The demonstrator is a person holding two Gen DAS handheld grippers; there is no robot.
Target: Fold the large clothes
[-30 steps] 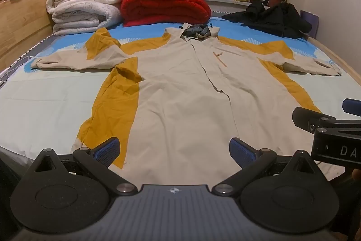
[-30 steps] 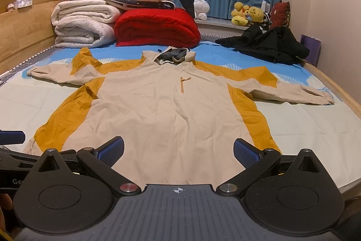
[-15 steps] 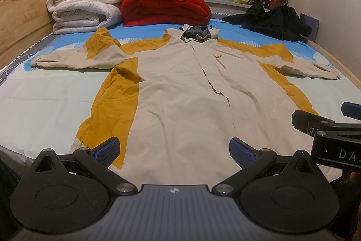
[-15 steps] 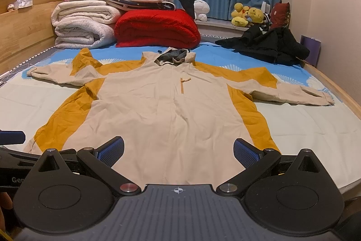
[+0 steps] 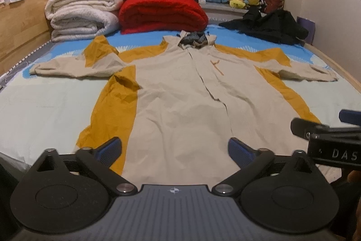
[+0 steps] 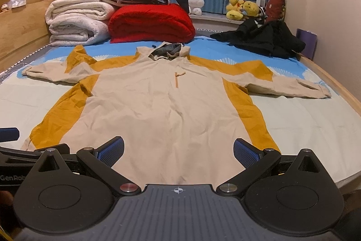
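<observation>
A large beige hooded jacket with mustard-yellow side panels (image 5: 180, 105) lies flat on the bed, front up, sleeves spread left and right, hood at the far end; it also shows in the right wrist view (image 6: 171, 110). My left gripper (image 5: 174, 149) is open and empty, held just above the jacket's near hem. My right gripper (image 6: 178, 150) is open and empty over the same hem, a little further right. The right gripper's body shows at the right edge of the left wrist view (image 5: 327, 134).
Folded white quilts (image 5: 83, 15) and a red blanket (image 5: 162, 12) are stacked at the bed's far end. A black garment (image 5: 270, 26) lies at the far right. A wooden bed frame (image 5: 20, 22) runs along the left, a wall on the right.
Both grippers stay open over the hem. The left wrist view has shifted slightly, rising a little; the jacket has not moved.
</observation>
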